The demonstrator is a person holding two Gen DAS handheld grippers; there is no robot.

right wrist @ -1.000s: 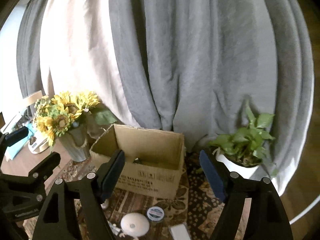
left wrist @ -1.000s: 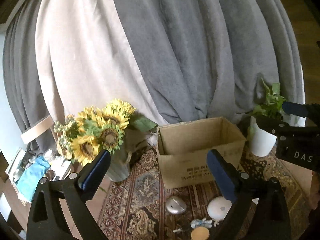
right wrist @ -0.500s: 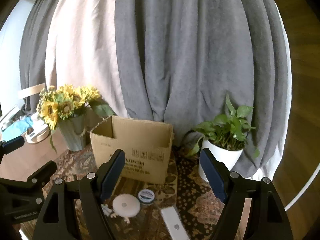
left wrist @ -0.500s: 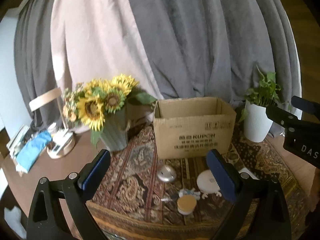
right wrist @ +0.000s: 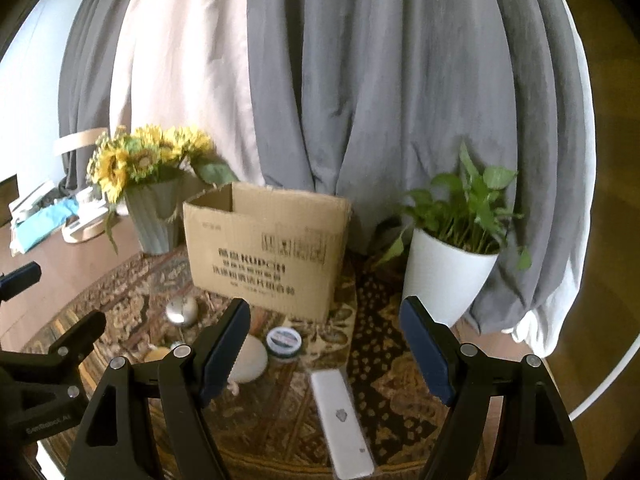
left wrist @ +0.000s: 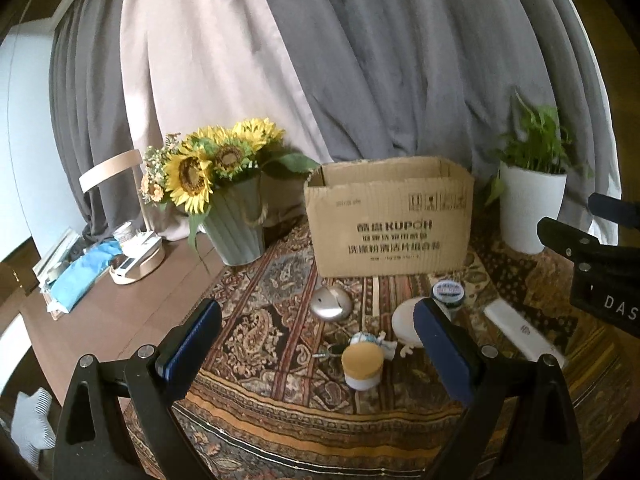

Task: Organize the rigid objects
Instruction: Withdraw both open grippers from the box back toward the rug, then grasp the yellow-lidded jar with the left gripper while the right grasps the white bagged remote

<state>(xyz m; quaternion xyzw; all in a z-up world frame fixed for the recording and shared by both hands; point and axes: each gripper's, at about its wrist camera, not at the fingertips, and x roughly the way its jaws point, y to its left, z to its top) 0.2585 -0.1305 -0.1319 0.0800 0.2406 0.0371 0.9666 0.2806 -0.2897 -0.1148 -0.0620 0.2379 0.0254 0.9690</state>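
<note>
Small rigid objects [left wrist: 362, 364] lie loose on the bench [left wrist: 280, 340] before the empty-looking cardboard box [left wrist: 390, 216]; both tools, left tool [left wrist: 316, 344] and right tool [right wrist: 324, 344], hang wide open and empty, so the approach step applies and the next move calls for closing on one item.

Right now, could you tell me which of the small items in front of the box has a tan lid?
The short white jar, nearest the left gripper. The silver dome, white disc, round tin and flat white remote have none.

cardboard box [left wrist: 390, 216]: open, upright | silver dome [left wrist: 331, 309], white disc [right wrist: 247, 358], jar [left wrist: 362, 365], white bar [right wrist: 343, 420]: on rug
</note>
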